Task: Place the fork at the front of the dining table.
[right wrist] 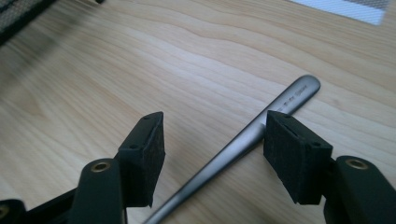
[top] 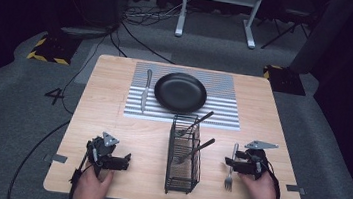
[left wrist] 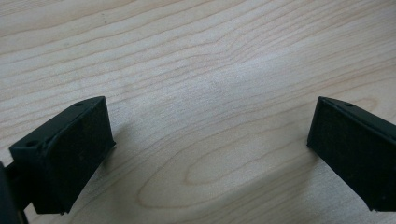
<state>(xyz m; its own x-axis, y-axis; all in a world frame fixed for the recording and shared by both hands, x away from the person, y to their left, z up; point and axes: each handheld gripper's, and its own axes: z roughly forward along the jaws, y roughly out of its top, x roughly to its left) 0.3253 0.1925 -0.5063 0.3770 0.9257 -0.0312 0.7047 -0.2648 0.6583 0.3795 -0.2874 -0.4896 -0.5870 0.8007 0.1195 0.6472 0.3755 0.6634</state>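
A table setting in progress: a knife (top: 146, 90) lies left of the black plate (top: 180, 92) on the far placemat (top: 225, 92). The right gripper (top: 230, 162), jaws apart, straddles a fork (top: 231, 167) lying right of the cutlery rack (top: 184, 153), not yet gripped. The left gripper (top: 125, 160) rests wide open, empty.

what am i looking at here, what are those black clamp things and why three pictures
A person sits at a light wooden table, holding a hand-held clamp tool in each hand: the left gripper and right gripper. One picture looks down from above; the other two come from cameras riding on each gripper, looking along its black fingers. On the table lie a striped grey placemat with a round black plate and a silver knife, a black wire caddy holding utensils, and a silver metal fork. Both grippers are open; the fork's handle lies between the right one's fingers, not gripped.
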